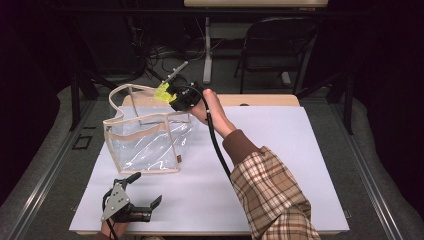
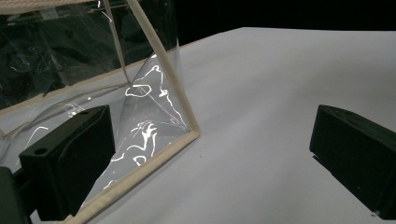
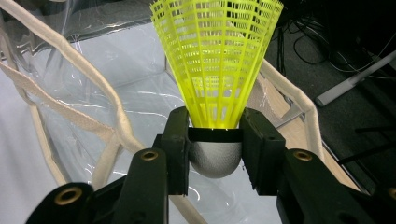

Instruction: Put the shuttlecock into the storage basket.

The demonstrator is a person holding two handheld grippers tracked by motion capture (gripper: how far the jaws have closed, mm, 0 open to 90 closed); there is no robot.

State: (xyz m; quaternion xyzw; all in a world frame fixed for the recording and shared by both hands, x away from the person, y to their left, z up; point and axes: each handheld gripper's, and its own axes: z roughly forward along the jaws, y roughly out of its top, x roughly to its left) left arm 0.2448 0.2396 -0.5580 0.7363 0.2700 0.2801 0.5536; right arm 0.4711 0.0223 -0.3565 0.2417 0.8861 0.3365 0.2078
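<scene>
A clear plastic bag [image 1: 145,135] with cream fabric trim stands open on the white table, its handles arching over the mouth. My right gripper [image 1: 172,92] hangs over the bag's far rim, shut on a yellow shuttlecock [image 1: 163,92]. In the right gripper view the jaws clamp the shuttlecock [image 3: 217,60] at its white cork base, skirt pointing away toward the bag's opening [image 3: 93,107]. My left gripper [image 1: 145,192] rests near the table's front left edge, open, nothing between its jaws. In the left gripper view the bag's near corner [image 2: 154,116] stands just ahead of the left gripper [image 2: 210,161].
The white table top [image 1: 280,165] stretches wide to the right of the bag. A person's plaid-sleeved forearm [image 1: 265,185] crosses the table from the bottom. Behind the table stand a folding chair [image 1: 275,45] and a table leg with cables on the floor.
</scene>
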